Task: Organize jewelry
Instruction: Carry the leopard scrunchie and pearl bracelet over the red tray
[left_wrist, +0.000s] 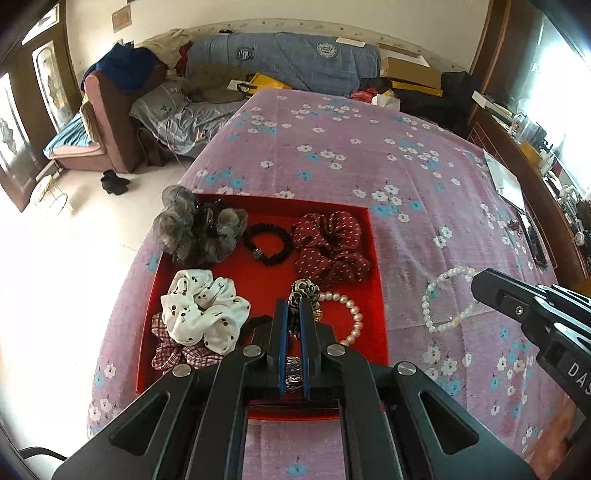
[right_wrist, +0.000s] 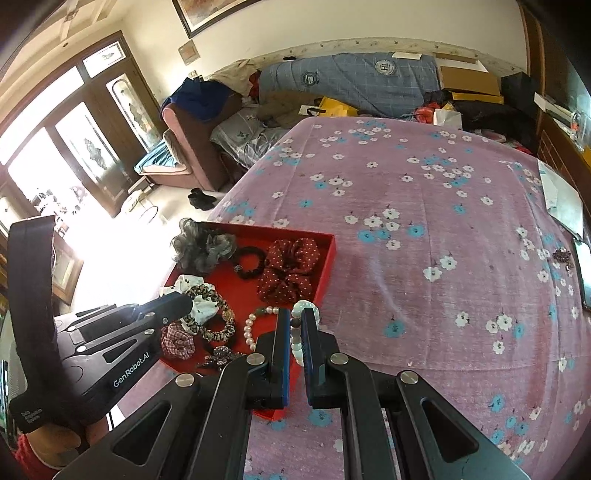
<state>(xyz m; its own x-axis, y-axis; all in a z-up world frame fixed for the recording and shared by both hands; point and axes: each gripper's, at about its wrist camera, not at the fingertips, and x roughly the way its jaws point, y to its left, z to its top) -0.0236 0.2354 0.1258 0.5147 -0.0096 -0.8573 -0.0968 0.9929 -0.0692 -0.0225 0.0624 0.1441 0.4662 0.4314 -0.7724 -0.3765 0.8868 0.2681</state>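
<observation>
Fingers (left_wrist: 282, 321) pinch a leopard-print scrunchie (left_wrist: 303, 291) above red tray (left_wrist: 376, 258).

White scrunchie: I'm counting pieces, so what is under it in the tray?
A checked scrunchie pokes out from under the white scrunchie in the red tray. Its upper part is covered, as is anything else beneath.

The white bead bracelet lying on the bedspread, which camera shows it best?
The left wrist view: the white bead bracelet shows as a nearly whole loop beside the red tray. In the right wrist view, the right gripper hides most of it.
</observation>
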